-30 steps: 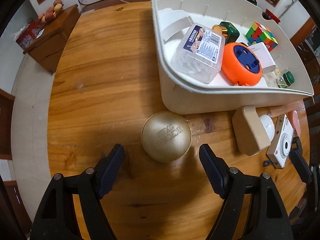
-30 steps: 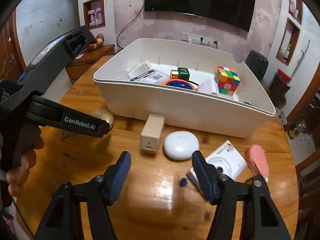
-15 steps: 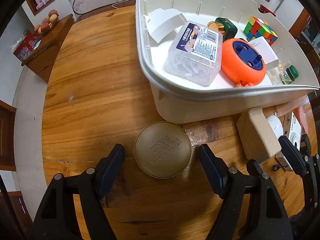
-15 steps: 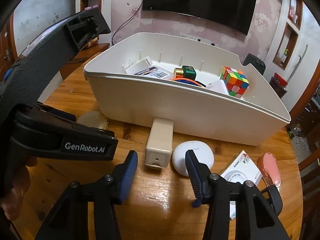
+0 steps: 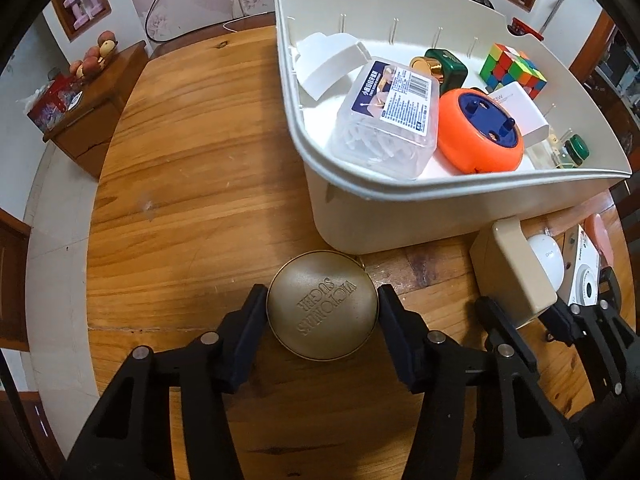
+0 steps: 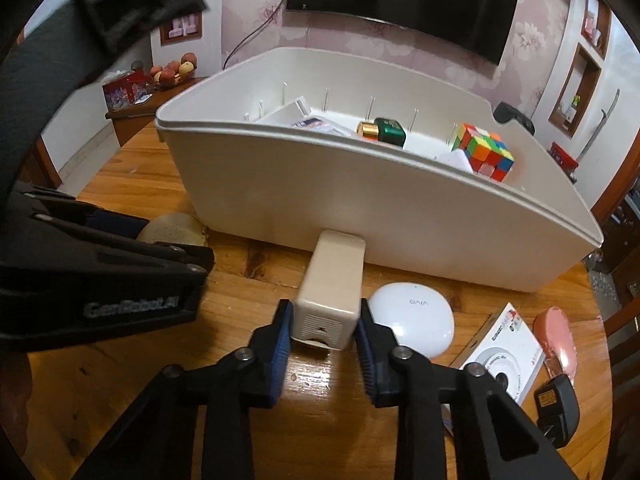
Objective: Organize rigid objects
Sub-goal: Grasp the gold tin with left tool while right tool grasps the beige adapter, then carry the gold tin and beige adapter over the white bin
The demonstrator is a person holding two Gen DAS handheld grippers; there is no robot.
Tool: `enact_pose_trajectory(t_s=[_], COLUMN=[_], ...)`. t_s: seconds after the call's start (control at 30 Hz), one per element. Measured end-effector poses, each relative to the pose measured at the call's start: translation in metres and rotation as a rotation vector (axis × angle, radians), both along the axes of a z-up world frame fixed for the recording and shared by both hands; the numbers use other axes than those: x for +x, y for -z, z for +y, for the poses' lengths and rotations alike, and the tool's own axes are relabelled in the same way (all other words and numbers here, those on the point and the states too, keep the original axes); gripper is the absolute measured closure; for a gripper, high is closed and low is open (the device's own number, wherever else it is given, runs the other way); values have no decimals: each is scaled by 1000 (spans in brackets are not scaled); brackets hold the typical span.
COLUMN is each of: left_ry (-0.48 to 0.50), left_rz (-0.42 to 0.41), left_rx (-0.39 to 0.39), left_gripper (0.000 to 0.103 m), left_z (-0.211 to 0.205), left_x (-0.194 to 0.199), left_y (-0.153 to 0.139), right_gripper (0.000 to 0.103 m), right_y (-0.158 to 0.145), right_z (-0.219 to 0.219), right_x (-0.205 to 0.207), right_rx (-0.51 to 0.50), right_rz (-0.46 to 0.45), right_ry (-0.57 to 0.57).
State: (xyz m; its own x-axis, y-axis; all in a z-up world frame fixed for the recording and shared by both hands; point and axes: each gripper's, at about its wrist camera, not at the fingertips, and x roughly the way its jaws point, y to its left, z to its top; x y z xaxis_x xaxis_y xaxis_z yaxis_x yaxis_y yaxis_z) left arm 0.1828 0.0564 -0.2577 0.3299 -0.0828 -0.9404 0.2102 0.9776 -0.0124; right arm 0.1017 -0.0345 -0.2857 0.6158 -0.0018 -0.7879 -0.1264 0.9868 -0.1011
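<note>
A cream storage bin sits on the round wooden table. Before it, the left gripper, marked "GenRobot.AI", has just closed on a gold tin embossed "VICTORIA'S SUGER". The right gripper clamps a beige box; only its view shows the earbud case lettered "vivo".

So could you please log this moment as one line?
left gripper: shut on gold round tin | right gripper: shut on beige box | both on table | bin: untouched
</note>
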Motion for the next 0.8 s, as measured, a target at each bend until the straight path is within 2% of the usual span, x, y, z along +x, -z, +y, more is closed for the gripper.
enact_pose_trajectory(t_s=[0.17, 0.37, 0.63, 0.8], left_ry=[-3, -3, 3, 27], left_rz=[15, 17, -7, -7], left_rx=[11, 13, 5, 18], left_gripper=[44, 44, 44, 44], left_z=[-1, -3, -3, -13], left_x=[-6, -22, -48, -56], left_y=[-3, -21, -65, -99], right_gripper=[78, 78, 78, 78], right_y=[-2, -19, -56, -84], right_z=[-5, -5, -13, -32], right_x=[2, -6, -39, -60], right_rx=[40, 74, 91, 83], right_rz=[16, -5, -30, -62], right_ry=[-15, -62, -121, -93])
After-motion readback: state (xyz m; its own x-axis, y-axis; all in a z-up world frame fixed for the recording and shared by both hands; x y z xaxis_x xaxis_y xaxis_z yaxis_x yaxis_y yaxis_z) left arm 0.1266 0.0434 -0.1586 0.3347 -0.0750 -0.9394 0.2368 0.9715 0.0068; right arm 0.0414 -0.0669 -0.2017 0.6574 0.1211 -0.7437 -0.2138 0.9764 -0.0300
